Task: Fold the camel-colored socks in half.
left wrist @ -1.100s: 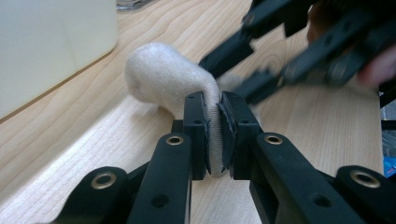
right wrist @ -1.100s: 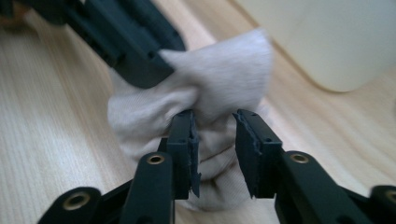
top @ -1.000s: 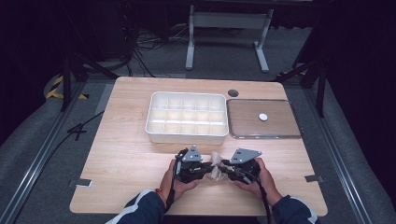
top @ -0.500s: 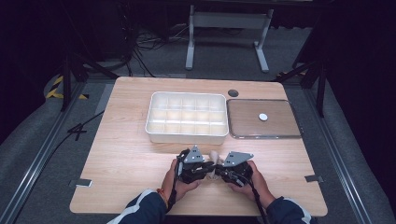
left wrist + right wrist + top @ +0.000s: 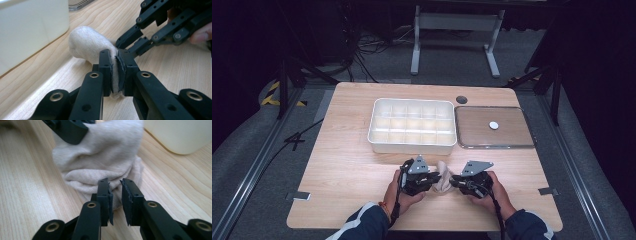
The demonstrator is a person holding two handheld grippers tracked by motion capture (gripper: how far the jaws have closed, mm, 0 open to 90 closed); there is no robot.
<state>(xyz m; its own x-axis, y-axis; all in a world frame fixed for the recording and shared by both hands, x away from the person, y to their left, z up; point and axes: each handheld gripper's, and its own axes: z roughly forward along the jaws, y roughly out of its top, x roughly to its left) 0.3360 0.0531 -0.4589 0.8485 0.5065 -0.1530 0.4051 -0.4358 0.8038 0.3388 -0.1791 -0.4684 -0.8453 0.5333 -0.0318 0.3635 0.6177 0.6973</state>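
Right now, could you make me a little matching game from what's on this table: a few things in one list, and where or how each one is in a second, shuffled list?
Things:
1. beige knitted sock
2. white plastic divided tray
3. small white round disc
4. left gripper
5. right gripper

Places or states:
A. lying on the flat brown lid with a clear rim
B. jaws slightly apart, just in front of the cloth
C. bunched on the wooden table between the two tools
D. jaws pinched on a fold of cloth
E. standing at the middle of the table, compartments empty

Pairs: 1-C, 2-E, 3-A, 4-D, 5-B
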